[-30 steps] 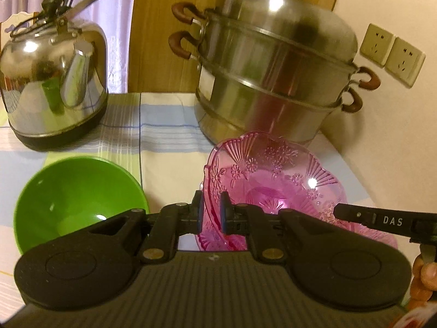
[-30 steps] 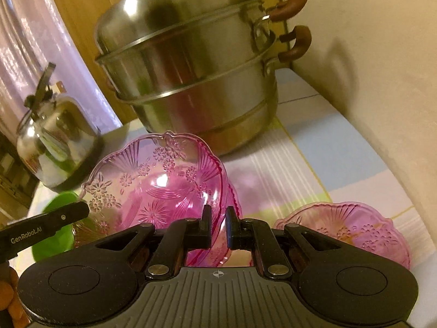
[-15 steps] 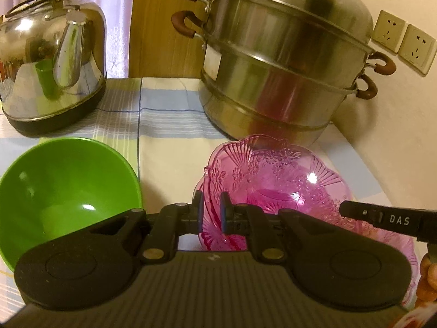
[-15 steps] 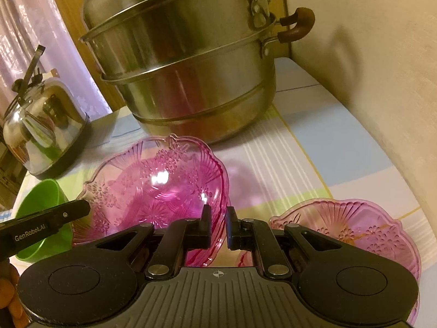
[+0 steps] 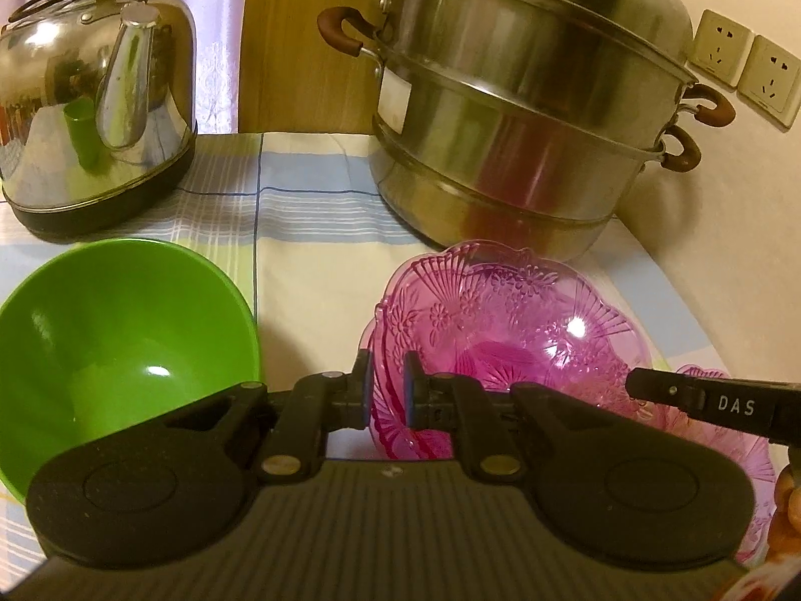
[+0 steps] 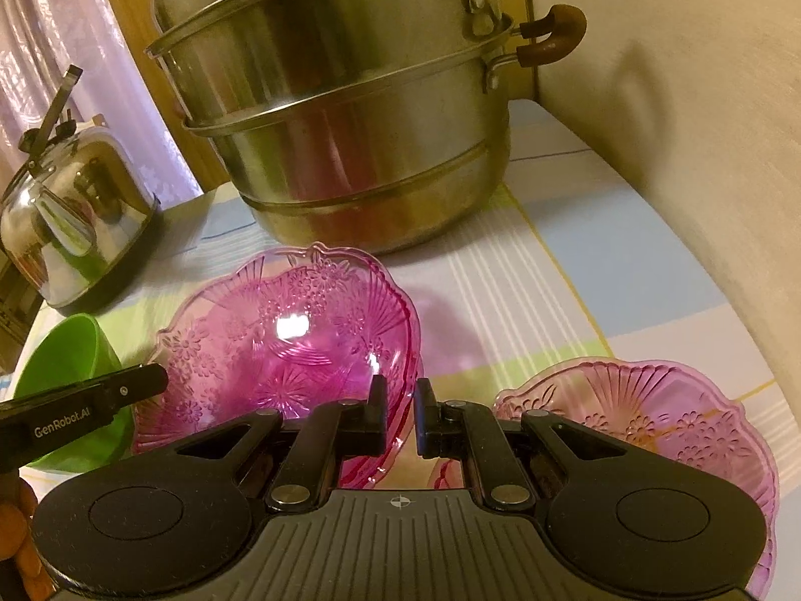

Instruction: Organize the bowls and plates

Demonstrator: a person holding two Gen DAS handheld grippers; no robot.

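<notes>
1. Left wrist view first, and our biggest sight is the stacked steel steamer pot (image 5: 520,115) at the back of the checked tablecloth (image 5: 300,210), near the wall sockets (image 5: 741,65).
2. We've got the steel kettle (image 5: 95,115) back left, well apart from the pot.
3. Our green bowl (image 5: 115,345) sits empty, front left, just in front of the kettle.
4. We see the pink patterned bowl (image 5: 505,330) tilted between both tools: the left gripper (image 5: 388,390) is clamped on its left rim, while the right gripper (image 6: 399,418) pinches the opposite rim.
5. We spot a second pink bowl (image 6: 651,425) lying on the cloth at front right, just beside the held one.
</notes>
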